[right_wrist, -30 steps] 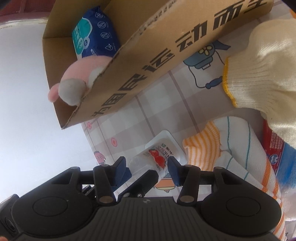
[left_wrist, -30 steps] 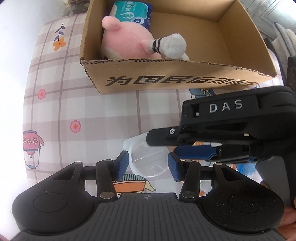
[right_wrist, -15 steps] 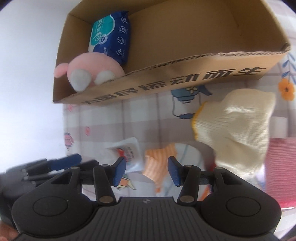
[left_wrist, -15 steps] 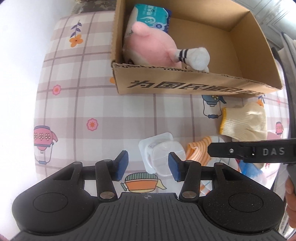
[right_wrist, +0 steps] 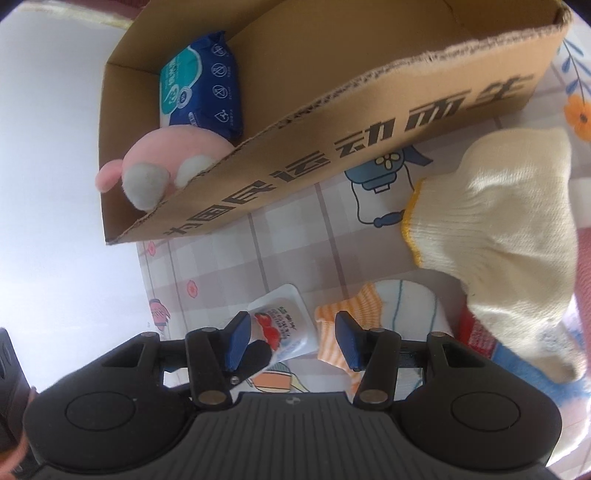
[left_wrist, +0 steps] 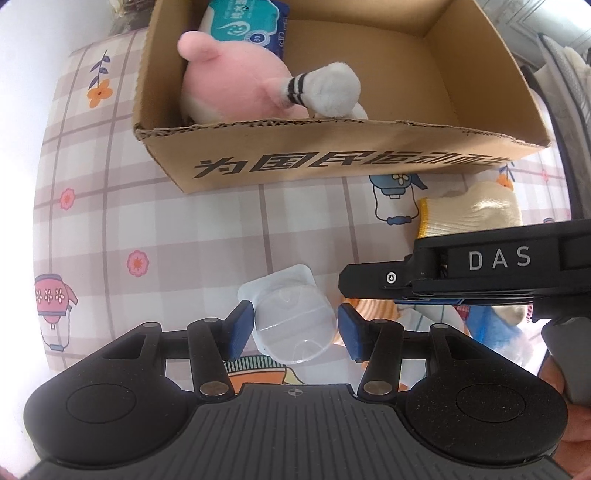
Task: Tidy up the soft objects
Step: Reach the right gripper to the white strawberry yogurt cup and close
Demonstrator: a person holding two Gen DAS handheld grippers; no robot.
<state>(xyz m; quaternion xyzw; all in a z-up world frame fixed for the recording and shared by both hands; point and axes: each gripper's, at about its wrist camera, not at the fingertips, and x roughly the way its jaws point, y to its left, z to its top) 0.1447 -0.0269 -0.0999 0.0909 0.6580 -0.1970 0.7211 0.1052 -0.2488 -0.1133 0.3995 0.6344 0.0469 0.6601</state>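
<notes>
A clear plastic jelly cup [left_wrist: 291, 321] lies on the tablecloth between the blue pads of my left gripper [left_wrist: 295, 332]. That gripper points straight down and its jaws are opening, the pads just off the cup's sides. My right gripper [right_wrist: 291, 339] is open over the same cup [right_wrist: 280, 325], whose red label faces it. One of its black fingers [left_wrist: 373, 282] reaches in from the right in the left wrist view. An orange-striped sock [right_wrist: 384, 299] lies right of the cup, and a cream knit glove [right_wrist: 517, 221] lies beyond it.
The cardboard box [left_wrist: 332, 162] stands at the back, holding a pink plush [left_wrist: 240, 81] and a blue wipes pack [left_wrist: 243, 22]; its right half is bare. Red and blue packs [right_wrist: 480, 336] lie under the glove. Checked tablecloth [left_wrist: 166, 229] spreads left of the cup.
The right gripper drew off to the right, then came back in beside the cup, and it has rolled. The left gripper's pads stand slightly wider around the cup.
</notes>
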